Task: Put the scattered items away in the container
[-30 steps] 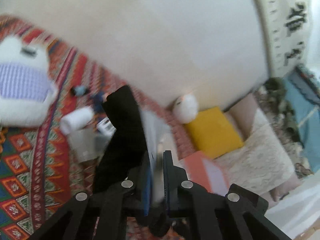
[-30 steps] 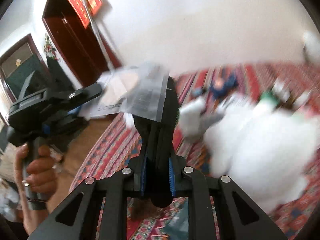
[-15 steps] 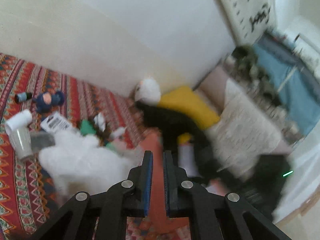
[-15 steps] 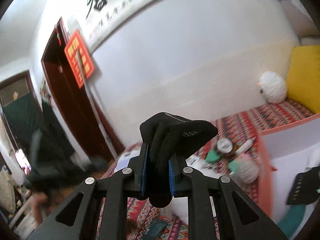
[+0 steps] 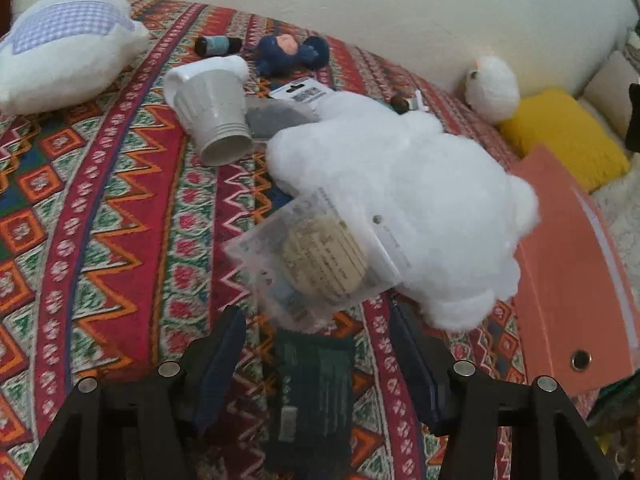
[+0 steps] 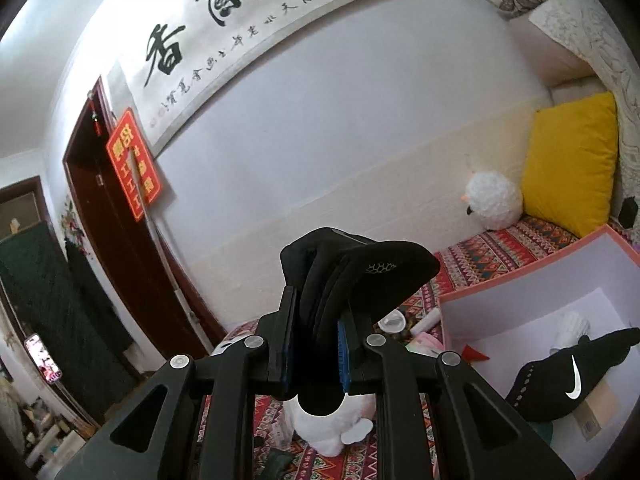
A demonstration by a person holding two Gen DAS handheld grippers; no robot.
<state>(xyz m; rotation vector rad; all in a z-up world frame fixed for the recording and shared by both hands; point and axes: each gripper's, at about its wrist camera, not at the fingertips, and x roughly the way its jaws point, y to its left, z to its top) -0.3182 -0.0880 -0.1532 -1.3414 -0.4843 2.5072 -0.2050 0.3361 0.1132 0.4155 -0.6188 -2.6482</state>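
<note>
My left gripper [image 5: 316,344] is open, low over the patterned rug [image 5: 120,208]. Between its fingers lies a dark green packet [image 5: 316,380]. Just beyond lies a clear plastic bag [image 5: 316,256] holding a round item, resting against a white plush toy [image 5: 400,192]. The orange box [image 5: 568,280] stands to the right. My right gripper [image 6: 318,316] is shut on a black glove [image 6: 360,272], held up left of the box [image 6: 520,280]. A second black glove [image 6: 572,372] with a white logo lies inside the box.
Farther back on the rug lie a white cup [image 5: 212,116] on its side, a blue toy [image 5: 288,50], a small bottle [image 5: 218,45] and a white pillow with a gingham patch [image 5: 68,52]. A fluffy white bird [image 5: 492,88] and a yellow cushion [image 5: 560,136] sit by the wall.
My left gripper let go of its black glove, swung back over the rug and opened. My right gripper kept its black glove and lifted toward the box; the clear bag no longer hangs on it.
</note>
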